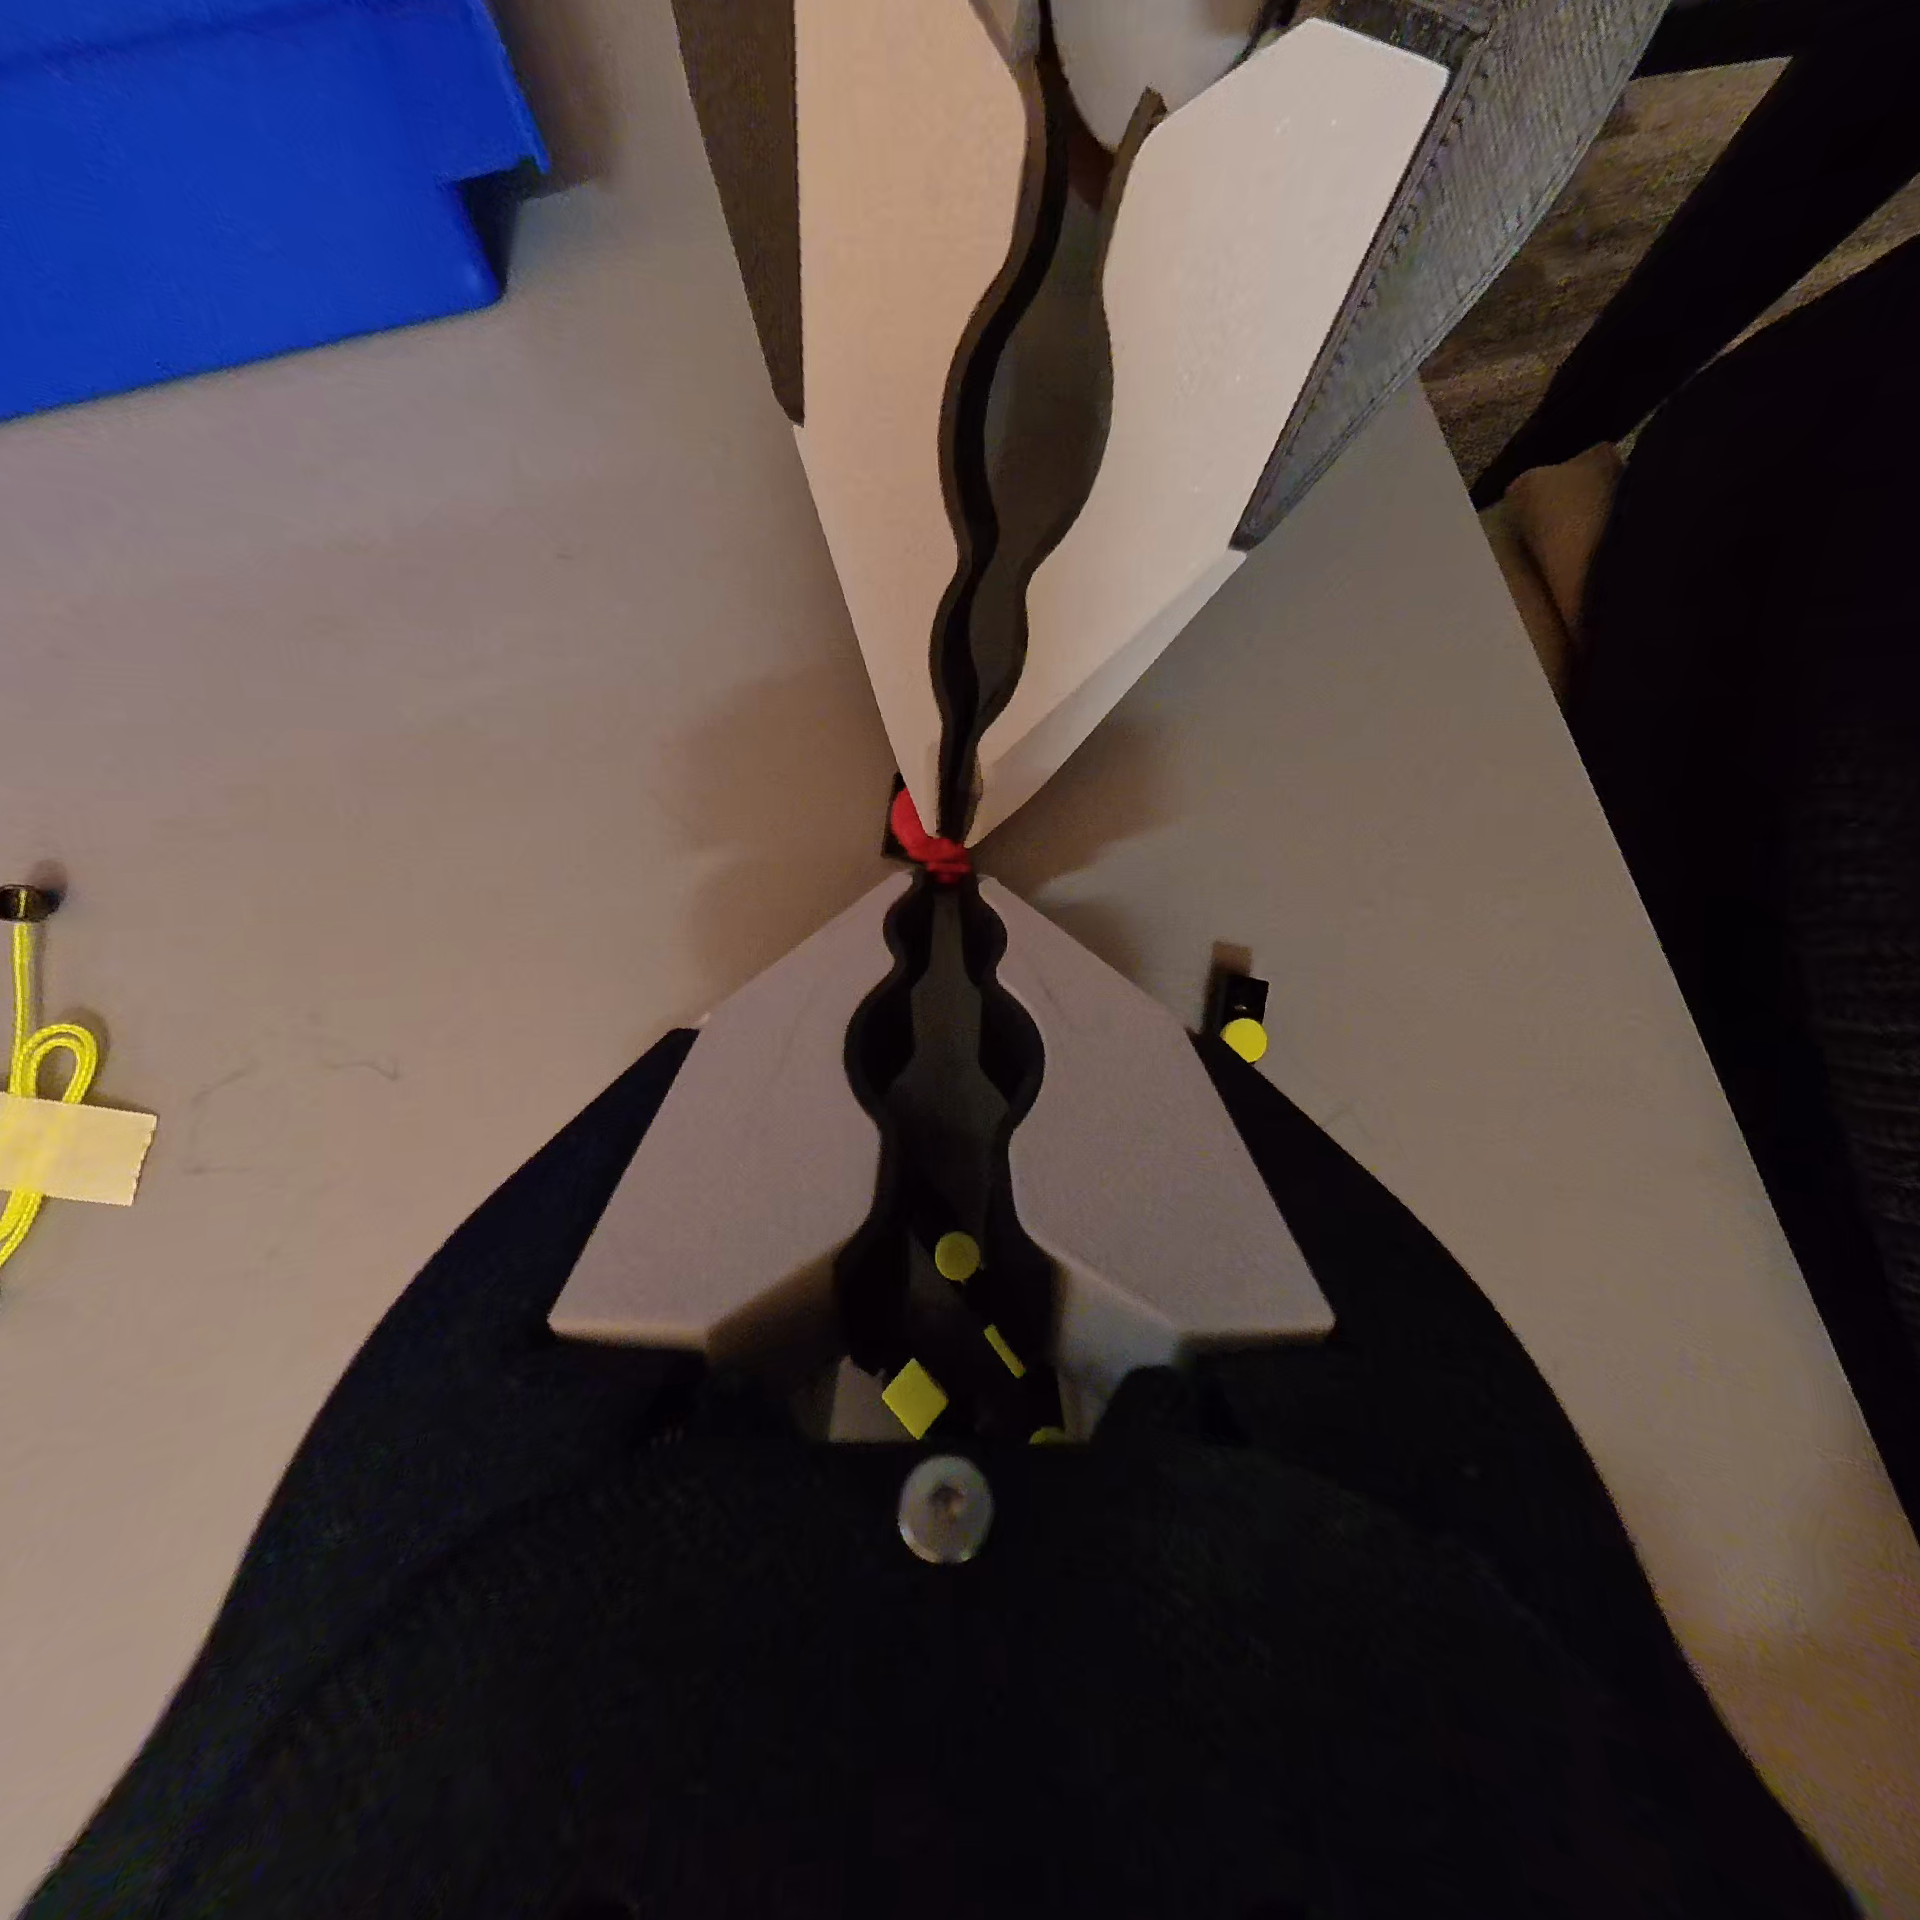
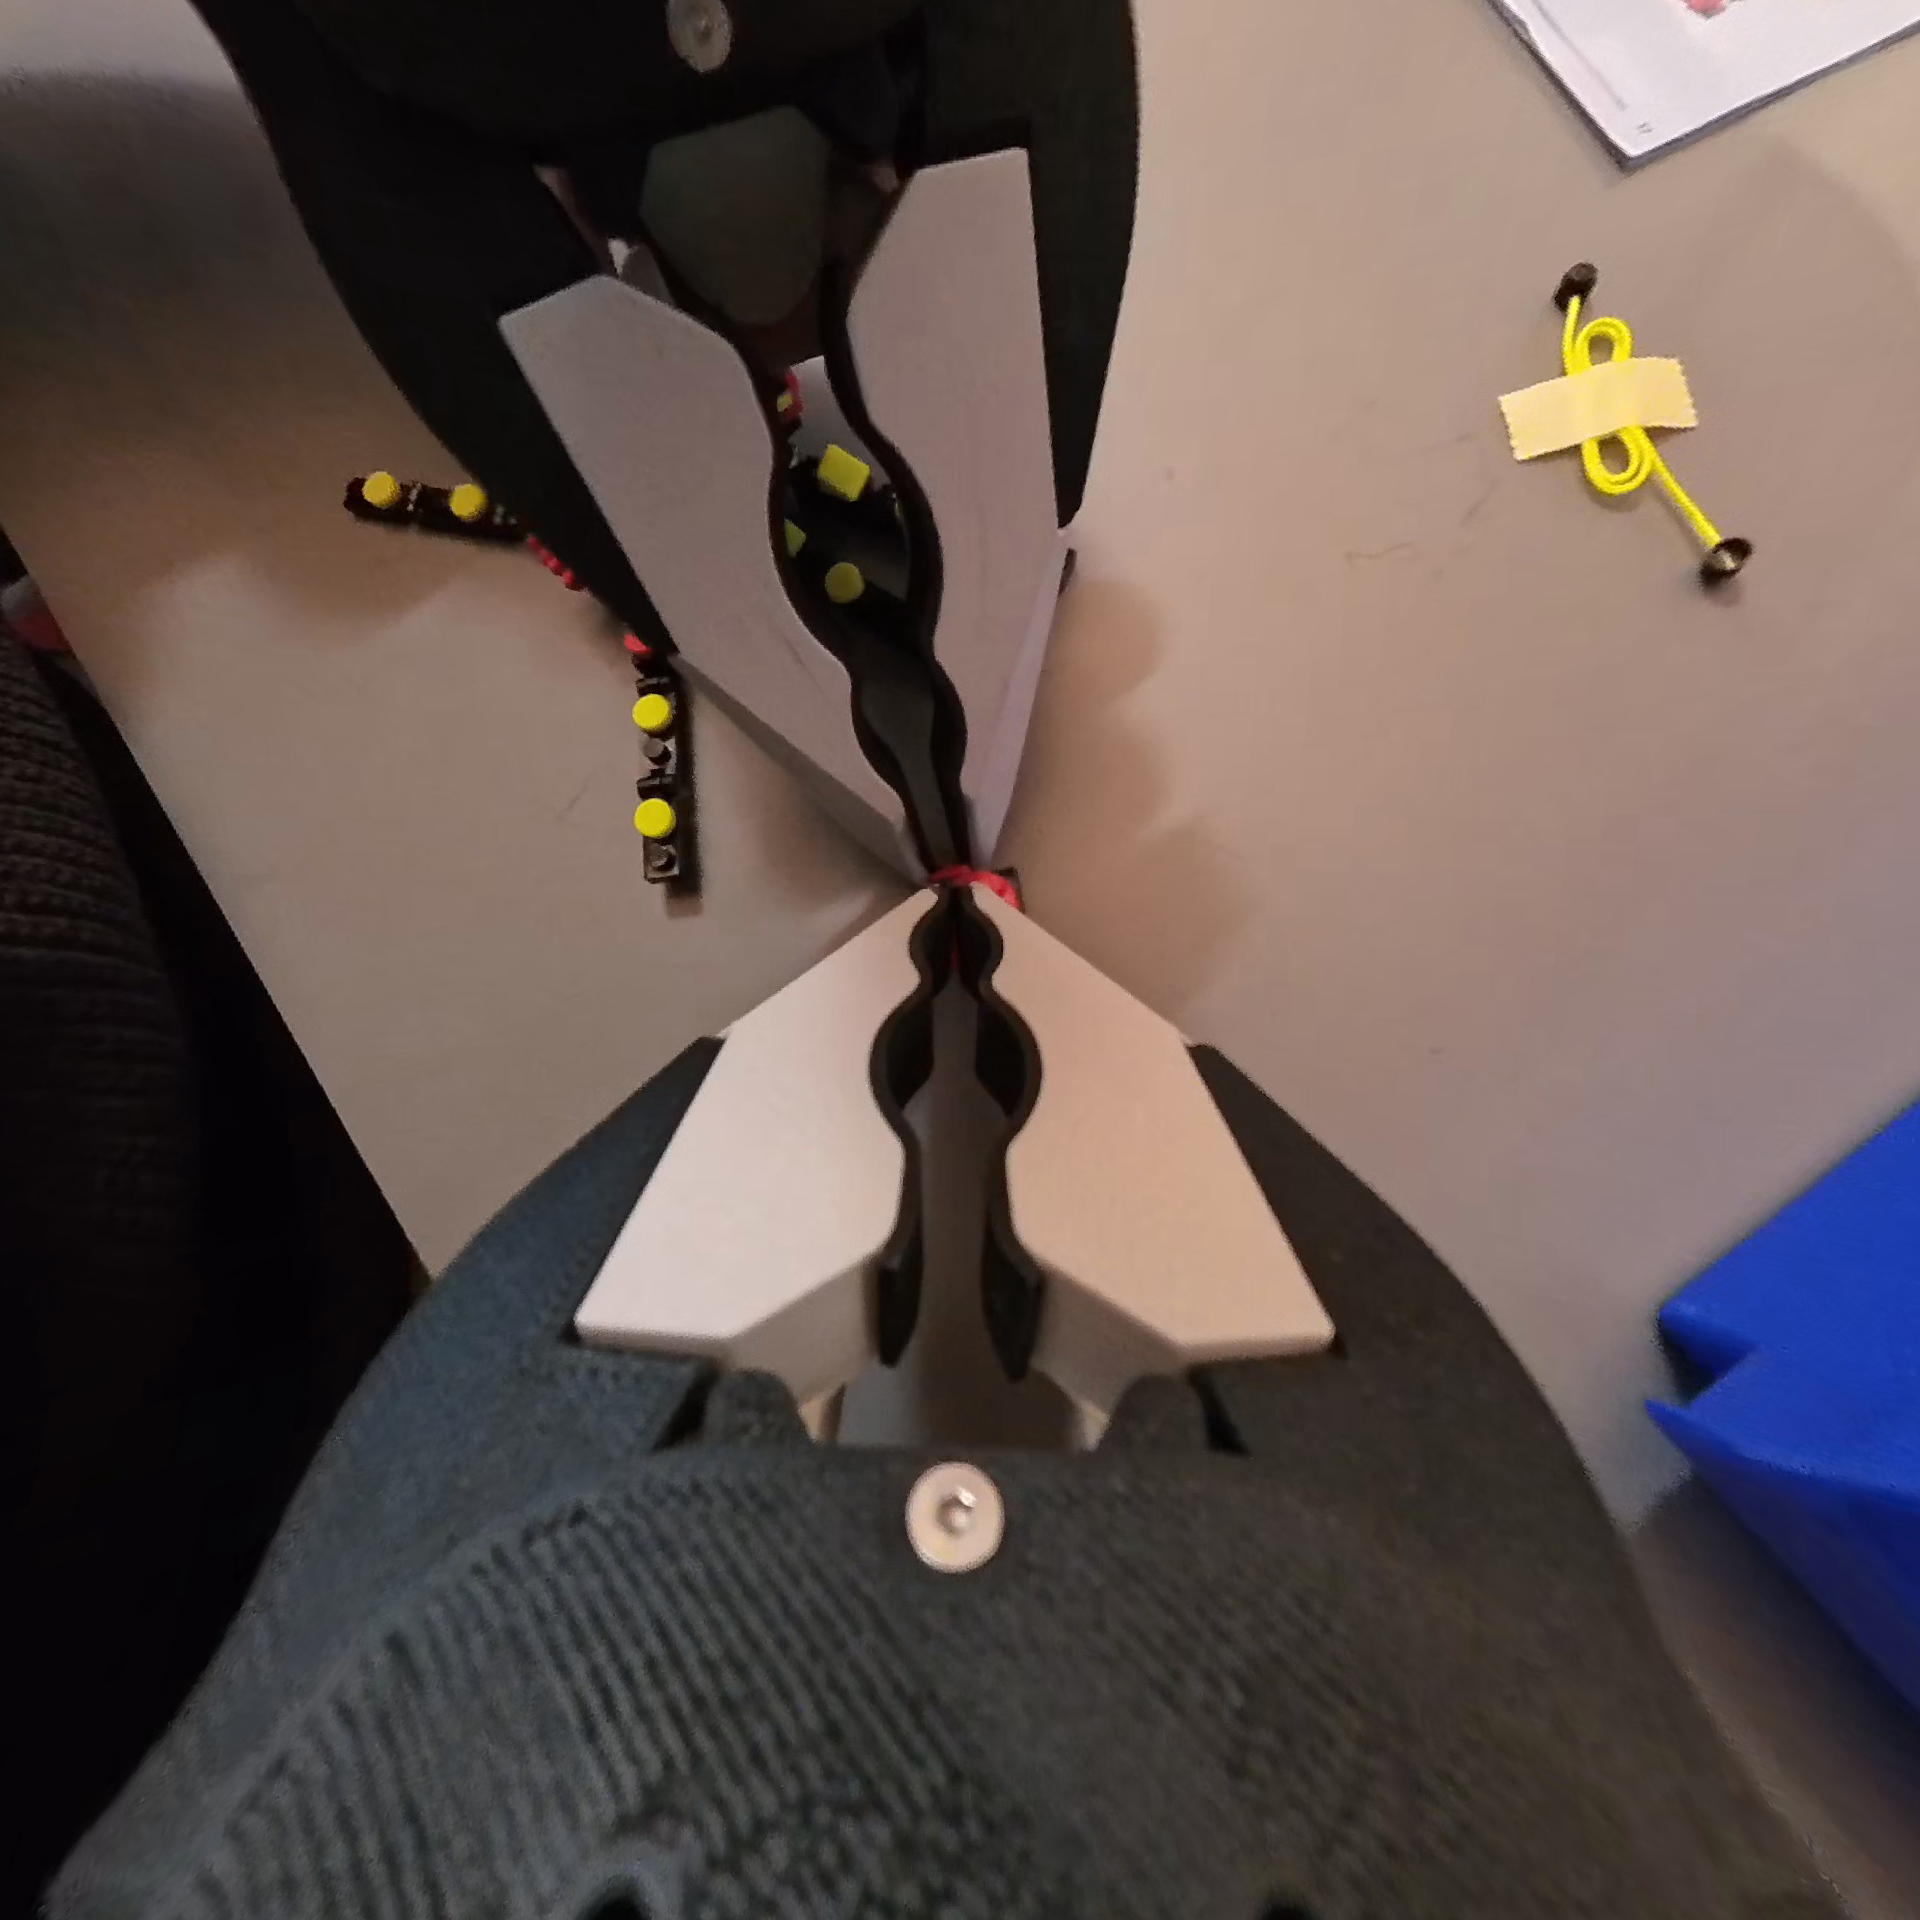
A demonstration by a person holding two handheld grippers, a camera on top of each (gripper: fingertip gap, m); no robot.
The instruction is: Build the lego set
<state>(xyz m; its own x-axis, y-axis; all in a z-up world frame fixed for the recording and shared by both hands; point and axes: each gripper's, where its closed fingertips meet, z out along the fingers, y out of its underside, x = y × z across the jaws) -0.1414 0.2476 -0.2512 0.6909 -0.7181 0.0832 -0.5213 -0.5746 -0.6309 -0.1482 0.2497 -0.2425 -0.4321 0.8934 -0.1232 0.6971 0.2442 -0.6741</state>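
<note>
Both tongs meet tip to tip over the grey tabletop (image 1: 364, 727), and between the tips sits a small red piece (image 1: 928, 840), ribbed like a short flexible hose. The left tongs (image 1: 940, 883) are clenched on it from one side, and the right tongs (image 2: 951, 904) are pinched onto it from the opposite side, a thin red strip running down between their pads. Held from both ends like this, the piece seems to be either passing from one grip to the other or being steadied while it is pushed onto something — the frames do not show which.

The rest of the build lies behind the left tongs, near the tabletop's edge: black lego strips with yellow studs (image 2: 657, 774) joined by red ribbed links, spread flat as if so the next part can be brought to them. Part of that assembly shows through the gap in the left tongs.

Off to the side, well apart from the work, a yellow string with black end caps (image 2: 1621, 457) is kept in place under a strip of tape (image 2: 1595, 408), likely so it does not wander. A blue bin (image 1: 239, 187) stands at the far edge, and a paper booklet (image 2: 1704, 62) lies in a corner.
</note>
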